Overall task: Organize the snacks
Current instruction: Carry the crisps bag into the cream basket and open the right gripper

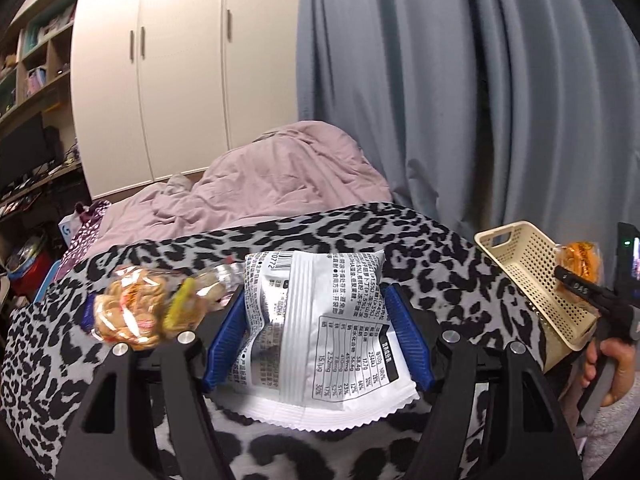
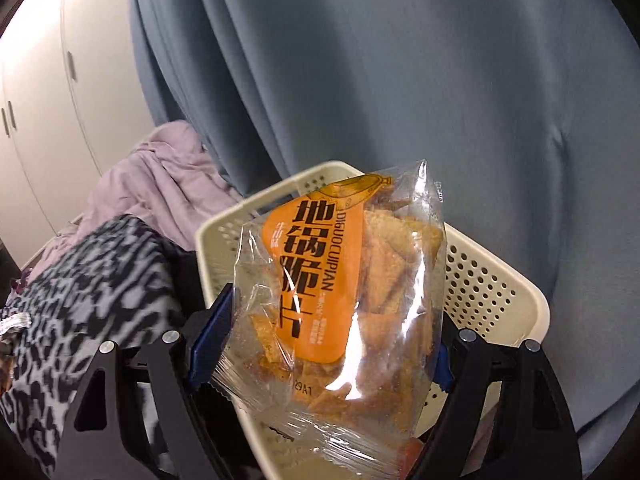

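My left gripper (image 1: 318, 300) is shut on a white snack packet (image 1: 320, 328) printed with a nutrition table, held just above the leopard-print blanket (image 1: 420, 240). A clear bag of small round biscuits (image 1: 140, 312) lies on the blanket to its left. My right gripper (image 2: 328, 292) is shut on a clear bag of orange crisps (image 2: 340, 280) with an orange label, held over the cream perforated basket (image 2: 492, 280). In the left wrist view the basket (image 1: 532, 272) stands tilted at the right, with the right gripper (image 1: 576, 284) and the crisp bag (image 1: 580, 260) at its rim.
A pink quilt (image 1: 272, 176) is bunched behind the blanket. Grey-blue curtains (image 1: 480, 80) hang at the back right, white wardrobe doors (image 1: 168, 72) at the back left. Shelves and a cluttered desk (image 1: 28, 120) fill the far left.
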Motion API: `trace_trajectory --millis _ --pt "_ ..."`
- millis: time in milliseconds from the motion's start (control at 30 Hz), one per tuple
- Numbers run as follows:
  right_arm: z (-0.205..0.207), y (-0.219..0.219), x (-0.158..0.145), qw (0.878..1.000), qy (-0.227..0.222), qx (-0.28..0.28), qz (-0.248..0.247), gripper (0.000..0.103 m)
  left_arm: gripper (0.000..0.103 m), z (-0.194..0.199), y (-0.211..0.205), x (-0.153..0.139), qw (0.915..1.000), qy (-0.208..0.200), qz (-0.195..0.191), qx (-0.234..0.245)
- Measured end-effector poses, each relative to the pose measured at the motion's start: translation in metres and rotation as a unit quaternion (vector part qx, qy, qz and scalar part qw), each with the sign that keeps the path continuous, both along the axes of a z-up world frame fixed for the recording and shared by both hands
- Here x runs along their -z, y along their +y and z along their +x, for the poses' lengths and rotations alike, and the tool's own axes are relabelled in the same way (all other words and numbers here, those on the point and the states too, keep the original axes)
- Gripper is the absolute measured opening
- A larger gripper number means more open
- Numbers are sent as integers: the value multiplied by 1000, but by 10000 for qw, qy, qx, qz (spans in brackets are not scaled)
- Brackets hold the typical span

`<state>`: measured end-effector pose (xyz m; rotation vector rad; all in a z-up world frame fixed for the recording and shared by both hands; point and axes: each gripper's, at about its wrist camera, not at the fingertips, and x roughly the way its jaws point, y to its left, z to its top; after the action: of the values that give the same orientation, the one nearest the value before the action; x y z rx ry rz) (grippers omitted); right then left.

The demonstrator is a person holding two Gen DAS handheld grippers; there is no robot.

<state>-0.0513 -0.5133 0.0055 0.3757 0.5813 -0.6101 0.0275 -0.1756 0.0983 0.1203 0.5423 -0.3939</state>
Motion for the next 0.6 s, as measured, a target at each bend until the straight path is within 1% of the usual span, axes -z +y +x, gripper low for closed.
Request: trace_trajectory --millis 133,300,400,600 --pt "13 -11 15 9998 139 18 153 83 69 1 -16 -1 9999 1 41 136" --pt "8 -17 7 9999 -8 24 -142 83 69 3 -32 2 9996 50 55 270" --pt "12 -17 6 9998 -10 17 -176 83 69 4 -45 4 9992 96 82 391" --pt "2 -17 6 9998 -25 18 -203 84 69 6 -71 2 9974 125 115 695"
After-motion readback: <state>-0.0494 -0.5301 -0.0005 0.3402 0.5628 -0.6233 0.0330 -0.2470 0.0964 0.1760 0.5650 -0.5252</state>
